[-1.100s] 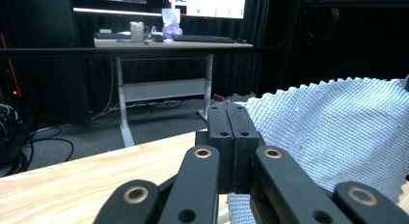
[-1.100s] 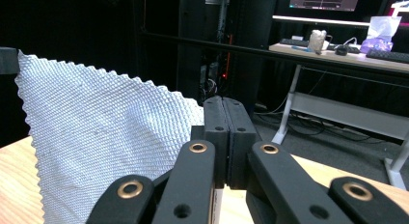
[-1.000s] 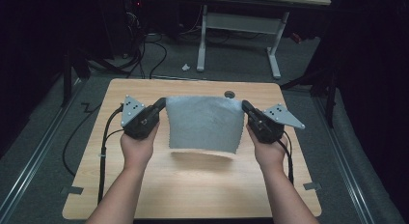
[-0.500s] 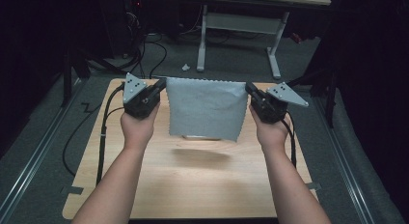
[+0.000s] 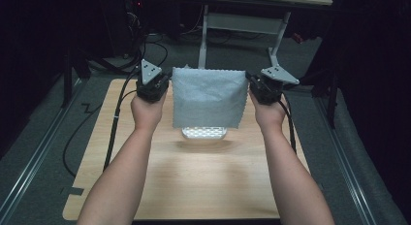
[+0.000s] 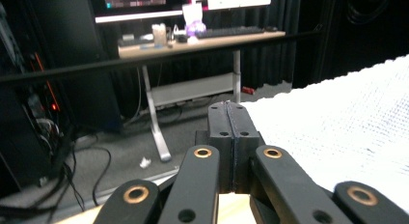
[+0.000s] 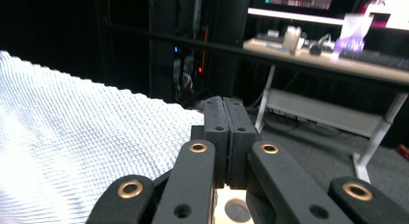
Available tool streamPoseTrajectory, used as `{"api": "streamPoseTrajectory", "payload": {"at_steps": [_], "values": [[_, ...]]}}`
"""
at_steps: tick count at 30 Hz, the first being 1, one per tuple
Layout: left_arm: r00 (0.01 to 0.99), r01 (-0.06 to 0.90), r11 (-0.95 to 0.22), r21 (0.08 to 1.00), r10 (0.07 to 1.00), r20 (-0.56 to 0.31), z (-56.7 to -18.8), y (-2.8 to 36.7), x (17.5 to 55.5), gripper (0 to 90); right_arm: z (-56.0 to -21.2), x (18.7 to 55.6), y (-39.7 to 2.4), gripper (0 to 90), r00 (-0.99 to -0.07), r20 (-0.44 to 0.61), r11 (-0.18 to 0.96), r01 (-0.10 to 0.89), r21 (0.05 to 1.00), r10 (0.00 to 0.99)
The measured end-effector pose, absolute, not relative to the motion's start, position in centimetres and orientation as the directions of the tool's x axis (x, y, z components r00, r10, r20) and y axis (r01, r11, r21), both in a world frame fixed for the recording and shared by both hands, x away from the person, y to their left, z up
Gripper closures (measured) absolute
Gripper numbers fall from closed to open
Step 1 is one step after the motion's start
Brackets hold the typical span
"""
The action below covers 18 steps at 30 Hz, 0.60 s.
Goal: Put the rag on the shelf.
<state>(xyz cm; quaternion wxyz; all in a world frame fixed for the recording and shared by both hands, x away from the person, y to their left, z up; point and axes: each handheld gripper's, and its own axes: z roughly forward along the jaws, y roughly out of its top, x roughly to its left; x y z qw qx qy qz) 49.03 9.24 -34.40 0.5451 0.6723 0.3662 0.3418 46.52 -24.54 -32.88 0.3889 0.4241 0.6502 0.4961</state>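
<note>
1. High view is showing me holding the grey cloth up above the wooden table — I am gripping one top corner with my left gripper and the other top corner with my right gripper.

2. Left gripper view is showing my two black jaws pressed together with no gap, pinching the cloth where its edge is meeting them; right gripper view is showing the same on the other side, jaws closed flat on the cloth.

3. The cloth is hanging spread between the grippers, over the far half of the table, its lower edge floating clear of the tabletop; a pale patch is lying on the table just below that edge, and I cannot tell whether it is light falling through or something lying there.

4. As I am judging it, the lifting and spreading is done — the sheet is open and nearly flat, with no fold in it yet. What is left, I am guessing, is laying it down or folding it on the table.

5. The cloth is facing me broadside, top edge running left to right across the table and sagging only slightly; width and drop are looking nearly equal, so the long axis is hard to call, though the stretched top edge seems a little the longer.
</note>
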Motion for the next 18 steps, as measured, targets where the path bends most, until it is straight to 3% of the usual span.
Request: {"api": "streamPoseTrajectory", "payload": {"at_steps": [9, 18], "values": [[0.507, 0.222, -0.216, 0.951, 0.859, 0.077, -37.8, 8.9, 50.9, 90.0, -37.4, 49.3, -24.4, 90.0, -0.347, -0.084, 0.195, 0.299, 0.934, 0.934], [0.515, 0.284, -0.201, 0.937, 0.857, 0.028, -41.7, 9.9, 50.3, 90.0, -39.5, 49.2, -23.8, 90.0, -0.378, -0.104, 0.234, 0.317, 0.919, 0.920]]}}
